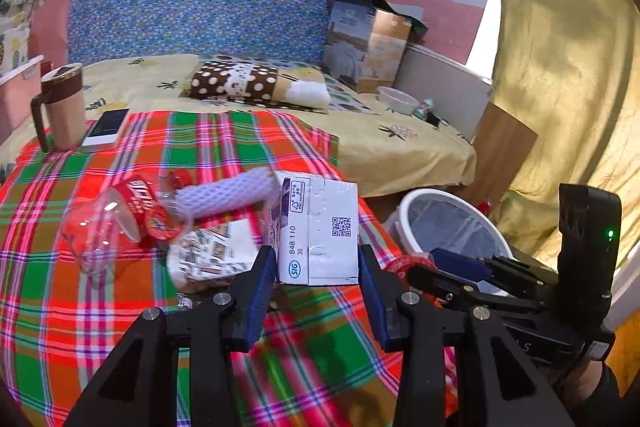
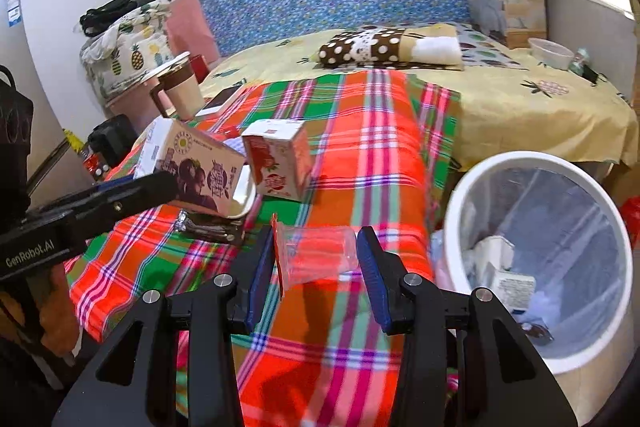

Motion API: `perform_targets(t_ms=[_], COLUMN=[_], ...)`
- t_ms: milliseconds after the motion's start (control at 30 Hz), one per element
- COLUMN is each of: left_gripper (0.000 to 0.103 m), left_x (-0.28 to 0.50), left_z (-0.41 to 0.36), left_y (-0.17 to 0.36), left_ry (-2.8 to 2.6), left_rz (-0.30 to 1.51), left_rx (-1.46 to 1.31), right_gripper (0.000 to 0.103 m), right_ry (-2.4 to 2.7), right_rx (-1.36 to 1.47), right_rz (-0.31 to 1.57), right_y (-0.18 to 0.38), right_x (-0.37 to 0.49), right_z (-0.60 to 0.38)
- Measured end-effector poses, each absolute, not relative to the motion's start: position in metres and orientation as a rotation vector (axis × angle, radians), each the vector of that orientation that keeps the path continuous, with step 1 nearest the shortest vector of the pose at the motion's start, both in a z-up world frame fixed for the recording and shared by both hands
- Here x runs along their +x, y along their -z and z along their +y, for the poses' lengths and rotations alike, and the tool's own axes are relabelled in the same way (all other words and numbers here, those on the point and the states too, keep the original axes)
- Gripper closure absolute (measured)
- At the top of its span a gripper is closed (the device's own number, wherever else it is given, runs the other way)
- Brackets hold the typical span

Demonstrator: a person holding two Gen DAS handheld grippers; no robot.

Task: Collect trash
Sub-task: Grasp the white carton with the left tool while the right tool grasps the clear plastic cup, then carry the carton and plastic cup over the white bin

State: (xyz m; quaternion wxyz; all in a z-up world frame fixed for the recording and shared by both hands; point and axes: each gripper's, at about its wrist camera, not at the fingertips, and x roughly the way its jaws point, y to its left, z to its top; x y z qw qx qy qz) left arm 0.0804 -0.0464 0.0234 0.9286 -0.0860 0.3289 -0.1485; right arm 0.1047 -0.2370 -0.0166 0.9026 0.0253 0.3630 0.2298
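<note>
My left gripper [image 1: 318, 261] is shut on a drink carton [image 1: 320, 231], whose white base with a QR code faces the camera. In the right wrist view the same carton [image 2: 196, 175] shows its brown printed side, held above the plaid cloth [image 2: 372, 131]. My right gripper [image 2: 316, 247] is shut on a clear plastic cup [image 2: 316, 257] with a red rim, lying sideways between the pads. A red carton [image 2: 280, 163] stands on the cloth. A clear bottle with a red label [image 1: 120, 223], a white foam sleeve [image 1: 228, 195] and a printed packet [image 1: 212, 255] lie there too.
A white bin [image 2: 472, 187] with a clear liner stands at the right of the bed, with some trash inside. A lidded mug [image 1: 64, 107] and a phone [image 1: 108, 129] sit at the cloth's far left. A dotted pillow [image 1: 240, 81], a paper bag [image 1: 368, 43] and a bowl [image 1: 396, 99] lie farther back.
</note>
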Motion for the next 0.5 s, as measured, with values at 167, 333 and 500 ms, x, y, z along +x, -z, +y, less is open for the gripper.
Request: perform_targets(t_ms=[167,333,500], left_gripper=[0.061,0.061,0.061], left_x=[0.081,0.085,0.092], left_z=[-0.066,-0.083,-0.103], left_y=[-0.018,-0.015,-0.015], left_ry=[0.353,0.394,0.435], left_rz=[0.698,0.717,0.725], left_rx=[-0.165,-0.148,-0.125], right_gripper=[0.059,0.059,0.059], right_ry=[-0.43,-0.379,-0.325], right_rx=[0.062,0.076,0.096], right_rz=[0.742,0.734,0.726], right_y=[0.017,0.017,0.017], right_x=[0.1,0.095,0.093], right_z=[-0.254,-0.272,-0.29])
